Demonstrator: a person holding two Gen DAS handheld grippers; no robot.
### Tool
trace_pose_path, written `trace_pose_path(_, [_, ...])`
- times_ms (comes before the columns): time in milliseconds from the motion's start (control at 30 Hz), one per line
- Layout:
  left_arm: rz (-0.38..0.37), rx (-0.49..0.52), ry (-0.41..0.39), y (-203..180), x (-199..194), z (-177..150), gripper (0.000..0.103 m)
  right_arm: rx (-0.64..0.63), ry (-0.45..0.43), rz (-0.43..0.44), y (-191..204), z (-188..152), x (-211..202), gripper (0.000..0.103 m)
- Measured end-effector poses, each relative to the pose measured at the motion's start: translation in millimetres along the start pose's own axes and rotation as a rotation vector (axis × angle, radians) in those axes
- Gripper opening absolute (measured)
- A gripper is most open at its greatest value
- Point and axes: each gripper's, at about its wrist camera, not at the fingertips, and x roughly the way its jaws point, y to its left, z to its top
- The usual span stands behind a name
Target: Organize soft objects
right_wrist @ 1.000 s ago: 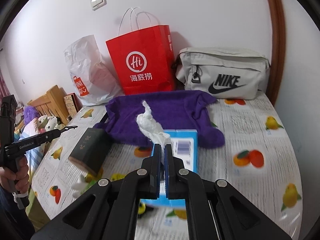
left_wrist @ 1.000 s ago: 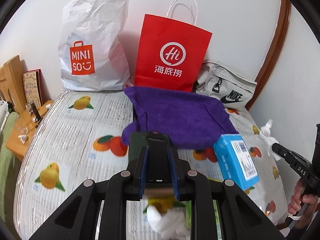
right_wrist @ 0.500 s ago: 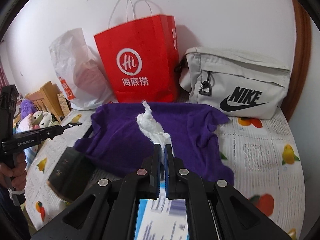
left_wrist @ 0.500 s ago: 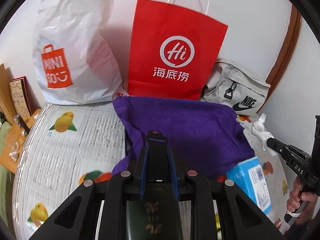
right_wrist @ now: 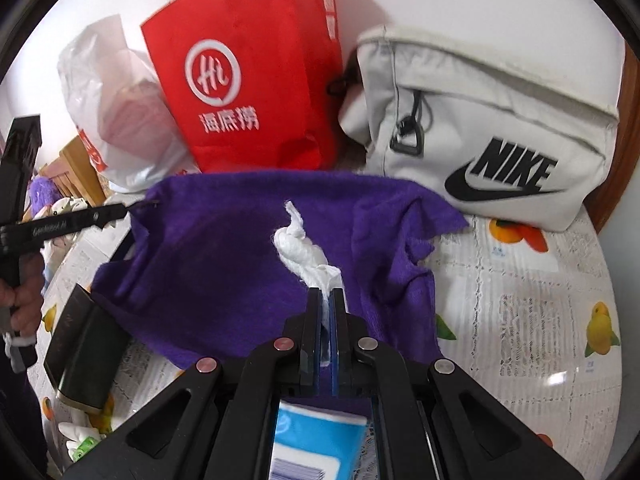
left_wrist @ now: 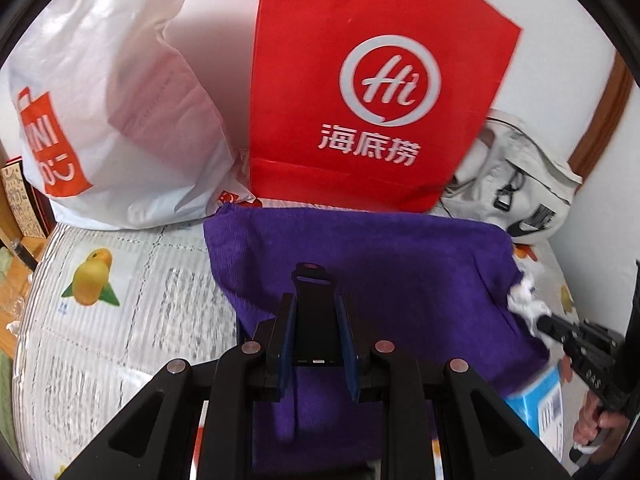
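Note:
A purple towel (left_wrist: 384, 276) (right_wrist: 224, 248) lies spread on the fruit-print tablecloth, in front of a red paper bag (left_wrist: 360, 80) (right_wrist: 256, 80). My left gripper (left_wrist: 316, 308) is over the towel's near edge, its jaws a finger-width apart around a black part; I cannot tell whether it grips anything. My right gripper (right_wrist: 327, 292) is shut on a twisted white tissue (right_wrist: 300, 248) and holds it above the towel; it also shows in the left wrist view (left_wrist: 552, 326) with the tissue (left_wrist: 524, 300).
A white Miniso plastic bag (left_wrist: 112, 112) (right_wrist: 116, 112) stands left of the red bag. A grey Nike pouch (right_wrist: 488, 128) (left_wrist: 516, 184) lies to the right. A blue tissue box (right_wrist: 316, 440) (left_wrist: 540, 404) and a dark box (right_wrist: 84, 360) lie near the front.
Both grippers have moved forward toward the towel and bags. The right gripper still holds the tissue, now over the towel. The dark box has dropped out of the left view.

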Motion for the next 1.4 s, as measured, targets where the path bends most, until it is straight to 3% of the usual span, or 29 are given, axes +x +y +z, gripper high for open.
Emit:
trace_pose_path(467, [0.021, -0.056, 0.055, 9.0, 36.4, 15.2, 0.021, 0.016, 0.087, 0.015, -7.6, -0.5, 30.2, 0.005])
trace_pose_path(567, [0.019, -0.072, 0.079, 10.8, 39.8, 13.6, 0.021, 0.021, 0.1, 0.021, -6.6, -1.1, 33.2, 0.017])
trace_pose_path(633, [0.013, -0.075, 0.08, 10.8, 37.5, 11.8, 0.021, 0.015, 0.094, 0.022, -5.4, -1.2, 31.0, 0.044])
trace_pose_path(667, [0.014, -0.072, 0.08, 10.9, 35.6, 11.1, 0.023, 0.014, 0.084, 0.019, -4.9, -1.7, 28.3, 0.05])
trace_pose_path(700, [0.017, -0.069, 0.078, 10.2, 33.2, 10.5, 0.033, 0.011, 0.069, 0.014, -3.5, -2.2, 24.1, 0.056])
trace_pose_path(767, [0.028, -0.057, 0.071, 7.1, 26.4, 9.2, 0.051, 0.006, 0.052, 0.014, -1.6, -3.1, 17.2, 0.057])
trace_pose_path(800, [0.032, -0.054, 0.065, 6.0, 23.4, 8.6, 0.054, 0.008, 0.051, 0.012, -1.1, -3.7, 13.4, 0.061])
trace_pose_path(1000, [0.049, -0.049, 0.031, 4.4, -12.6, -0.9, 0.058, 0.047, 0.037, -0.01, 2.8, -11.8, -14.2, 0.07])
trace_pose_path(1133, [0.082, -0.034, -0.007, 5.3, -41.7, -15.3, 0.06, 0.071, 0.013, -0.039, 10.8, -19.1, -42.2, 0.081])
trace_pose_path(1400, [0.075, -0.038, -0.042, 12.0, -105.4, -56.6, 0.06, 0.021, -0.061, -0.027, 47.0, -48.7, -105.8, 0.088])
